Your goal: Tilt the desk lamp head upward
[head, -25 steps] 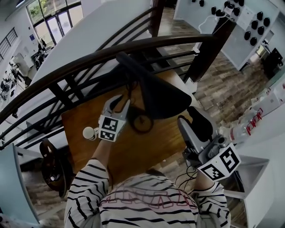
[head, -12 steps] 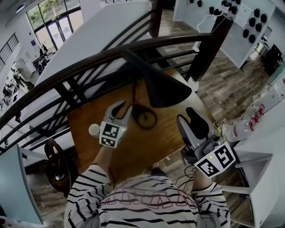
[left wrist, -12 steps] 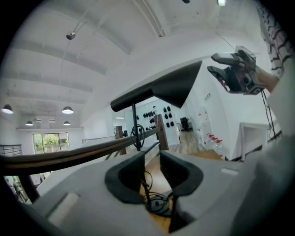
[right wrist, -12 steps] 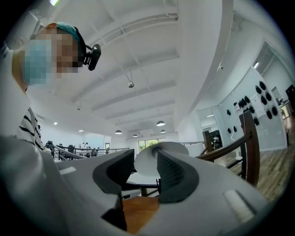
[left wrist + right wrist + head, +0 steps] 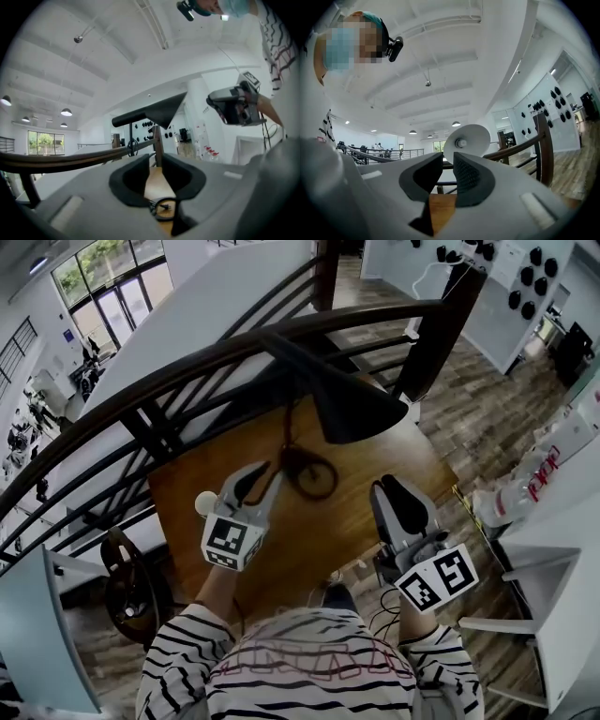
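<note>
The desk lamp stands on the wooden table (image 5: 375, 474). Its black cone head (image 5: 352, 409) sits on a dark arm above a ring-shaped base (image 5: 314, 479). The left gripper view shows the head (image 5: 161, 110) from the side and the base ring (image 5: 164, 208) low ahead. The right gripper view looks into the head's white inside (image 5: 466, 140). My left gripper (image 5: 255, 486) is left of the base, open, apart from the lamp. My right gripper (image 5: 394, 495) is right of the base. Both jaws have just been closing with nothing between them; the right ones stand at a narrow gap.
A dark curved railing (image 5: 187, 362) runs behind the table, close over the lamp arm. A small white ball (image 5: 205, 503) lies by the left gripper. A white counter with bottles (image 5: 525, 493) stands at the right. A wheeled chair base (image 5: 127, 577) is on the floor at the left.
Both grippers have drawn back from the lamp toward the person. The left one has left the base ring's side. The right jaws have narrowed.
</note>
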`<state>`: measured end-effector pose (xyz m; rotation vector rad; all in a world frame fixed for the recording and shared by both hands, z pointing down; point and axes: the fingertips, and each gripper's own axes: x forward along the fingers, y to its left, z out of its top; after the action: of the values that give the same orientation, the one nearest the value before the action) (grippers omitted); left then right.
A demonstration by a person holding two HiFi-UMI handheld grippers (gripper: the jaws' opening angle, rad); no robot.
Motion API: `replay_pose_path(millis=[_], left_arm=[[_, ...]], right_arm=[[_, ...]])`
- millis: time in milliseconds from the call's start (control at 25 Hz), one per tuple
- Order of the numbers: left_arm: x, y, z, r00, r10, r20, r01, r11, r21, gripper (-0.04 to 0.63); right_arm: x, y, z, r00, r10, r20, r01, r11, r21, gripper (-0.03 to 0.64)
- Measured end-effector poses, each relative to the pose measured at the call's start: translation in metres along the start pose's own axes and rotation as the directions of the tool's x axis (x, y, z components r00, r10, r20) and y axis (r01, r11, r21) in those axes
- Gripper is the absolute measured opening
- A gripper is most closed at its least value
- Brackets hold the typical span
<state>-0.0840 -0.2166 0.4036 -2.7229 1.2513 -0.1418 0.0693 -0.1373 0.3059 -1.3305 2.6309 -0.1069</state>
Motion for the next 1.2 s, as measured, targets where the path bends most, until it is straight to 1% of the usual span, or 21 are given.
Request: replay_pose_path(millis=[200,280,360,440,560,680,800,1040,1200], left_arm=[[-0.049,-0.02,0.0,1.0,-0.015,0.021,0.015,1.0,0.007,0.051],[-0.066,-0.026,0.004,0.999,-0.017,0.042,0.017,1.0,0.004,0.03],[-0.079,-0.03,0.007,0.998,-0.018,0.058,0.017,1.0,0.005,0.017],[-0.091,-0.035,0.003,0.999,-0.019,0.05,0.019,1.0,0.006,0.011],[-0.107,-0.04,-0.005,0.999,-0.019,0.027,0.02,1.0,-0.011,0.005],[-0.121,-0.041,-0.008,1.0,-0.008,0.024,0.008,0.999,-0.038,0.005],[-0.131,-0.042,-0.013,1.0,-0.005,0.019,0.006,0.999,-0.046,0.005],[-0.144,-0.051,-0.024,1.0,-0.011,0.016,0.012,0.996,-0.088,0.003],[-0.154,-0.056,-0.04,0.999,-0.037,-0.024,0.034,0.994,-0.103,0.003]], right_arm=[[-0.01,0.026,-0.03,1.0,-0.018,-0.006,0.018,0.999,0.04,0.018],[-0.012,0.035,-0.043,1.0,-0.023,-0.011,0.024,0.998,0.058,0.002],[-0.012,0.044,-0.057,0.999,-0.022,-0.03,0.024,0.998,0.066,0.002],[-0.013,0.052,-0.07,0.999,-0.018,-0.05,0.021,0.997,0.076,0.002],[-0.016,0.061,-0.087,0.997,-0.018,-0.071,0.025,0.995,0.1,0.002],[-0.019,0.068,-0.105,0.994,-0.029,-0.106,0.039,0.994,0.099,0.002],[-0.021,0.072,-0.124,0.99,-0.047,-0.135,0.06,0.994,0.094,0.002],[-0.028,0.079,-0.161,0.975,-0.07,-0.21,0.097,0.988,0.119,0.002],[-0.028,0.085,-0.181,0.963,-0.077,-0.257,0.11,0.987,0.118,0.002]])
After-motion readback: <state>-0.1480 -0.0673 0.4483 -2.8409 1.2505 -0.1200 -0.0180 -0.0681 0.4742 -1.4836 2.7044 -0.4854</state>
